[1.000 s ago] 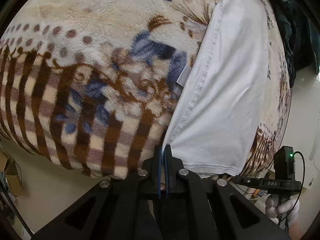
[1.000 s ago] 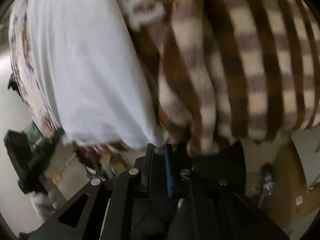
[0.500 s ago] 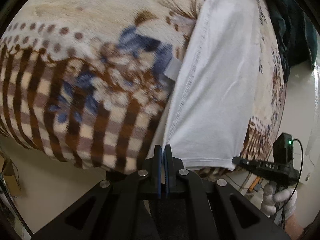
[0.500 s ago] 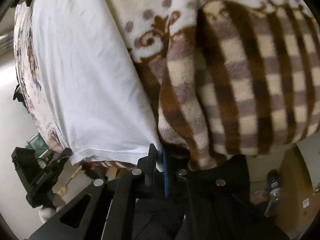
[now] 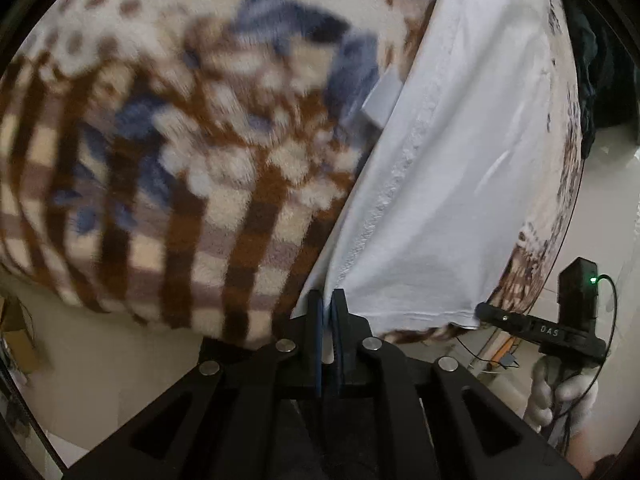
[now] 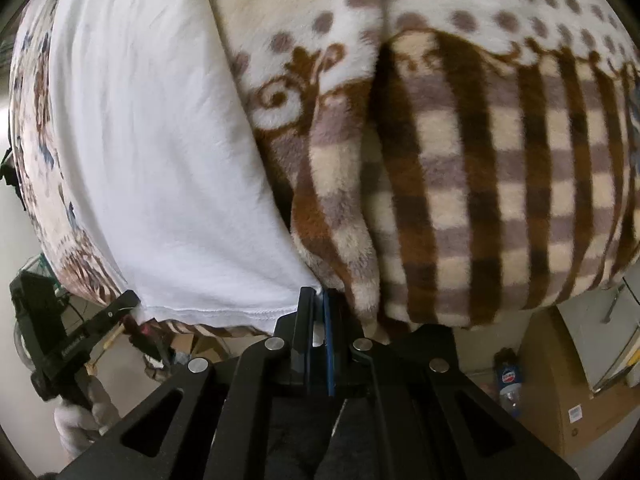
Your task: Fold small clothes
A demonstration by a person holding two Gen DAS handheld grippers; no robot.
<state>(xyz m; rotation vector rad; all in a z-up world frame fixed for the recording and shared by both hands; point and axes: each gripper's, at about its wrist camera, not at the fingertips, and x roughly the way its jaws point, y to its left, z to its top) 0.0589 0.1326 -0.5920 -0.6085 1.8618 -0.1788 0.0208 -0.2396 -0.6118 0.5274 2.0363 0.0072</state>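
Lying flat on a plush fleece blanket (image 5: 168,184) with brown stripes, dots and blue floral patches, the white garment (image 5: 452,184) is thin smooth cotton with a stitched hem along its near edge and a raised seam down one side. A small pale tag (image 5: 382,98) pokes out beside that seam. The left gripper (image 5: 327,300) is pinched closed on the garment's near left corner, white fabric showing between its blue-padded fingers. The right gripper (image 6: 316,300) is clamped on the near right corner (image 6: 308,286), at the blanket's edge.
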